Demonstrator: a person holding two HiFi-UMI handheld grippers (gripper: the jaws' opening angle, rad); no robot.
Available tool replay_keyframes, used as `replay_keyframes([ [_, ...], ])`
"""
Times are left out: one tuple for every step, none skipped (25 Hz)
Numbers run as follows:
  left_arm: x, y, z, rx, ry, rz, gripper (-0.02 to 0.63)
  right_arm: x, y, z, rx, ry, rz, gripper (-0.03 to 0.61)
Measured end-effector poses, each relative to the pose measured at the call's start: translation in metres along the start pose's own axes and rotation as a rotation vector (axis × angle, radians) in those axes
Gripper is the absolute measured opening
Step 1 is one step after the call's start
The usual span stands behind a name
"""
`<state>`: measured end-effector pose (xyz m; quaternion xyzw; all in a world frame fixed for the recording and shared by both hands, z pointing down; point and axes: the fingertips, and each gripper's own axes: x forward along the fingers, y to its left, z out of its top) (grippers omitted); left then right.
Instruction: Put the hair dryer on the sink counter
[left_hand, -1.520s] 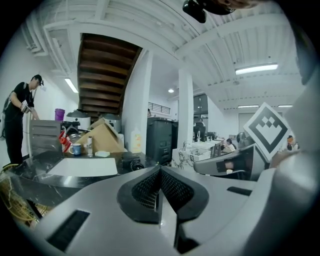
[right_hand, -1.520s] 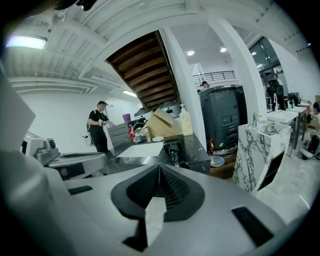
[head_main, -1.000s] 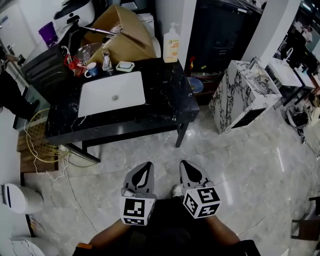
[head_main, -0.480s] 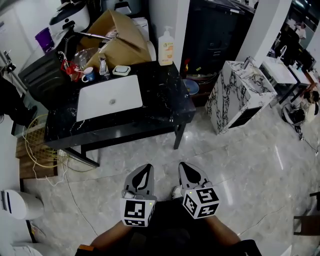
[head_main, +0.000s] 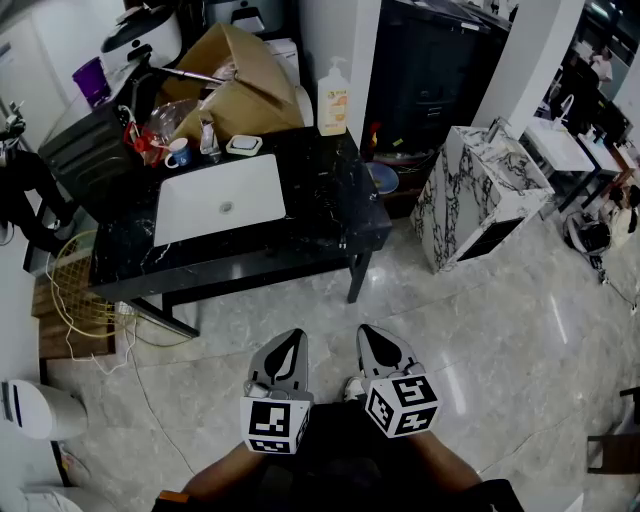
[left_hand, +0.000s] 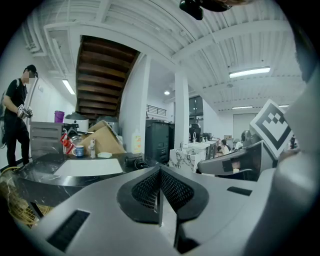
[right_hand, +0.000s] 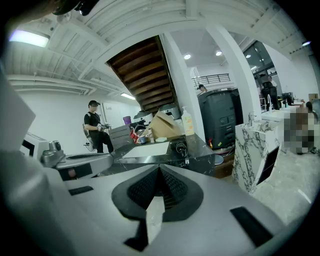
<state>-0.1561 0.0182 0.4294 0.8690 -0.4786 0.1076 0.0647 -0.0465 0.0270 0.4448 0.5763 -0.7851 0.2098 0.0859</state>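
The black hair dryer (right_hand: 179, 147) lies on the right part of the black marble sink counter (head_main: 330, 200), its cord hanging over the front edge; it also shows as a dark shape (left_hand: 134, 161) in the left gripper view. In the head view it is hard to pick out against the dark top. A white basin (head_main: 220, 197) is set in the counter. My left gripper (head_main: 290, 345) and right gripper (head_main: 378, 340) hang side by side over the floor, well short of the counter. Both are shut with nothing between their jaws (left_hand: 160, 170) (right_hand: 159, 170).
A soap bottle (head_main: 333, 97), cardboard box (head_main: 240, 70), mug (head_main: 178, 152) and clutter crowd the counter's back. A marble-patterned cabinet (head_main: 480, 190) stands to the right. A wire basket (head_main: 75, 280) and cables lie left. A person (right_hand: 97, 132) stands beyond the counter's left end.
The head view has shifted a little, so the counter sits slightly further left. Both grippers stay in the same place, shut.
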Motion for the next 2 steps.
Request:
replay_keyframes([
  [0.0002,0.0,0.0002,-0.001,0.001,0.0,0.008,-0.0002,-0.0002,0.0007,-0.001,-0.001,0.0,0.014],
  [0.0003,0.0,0.0004,-0.001,0.002,0.001,0.008,-0.0004,-0.0004,0.0014,-0.001,-0.001,-0.001,0.014],
])
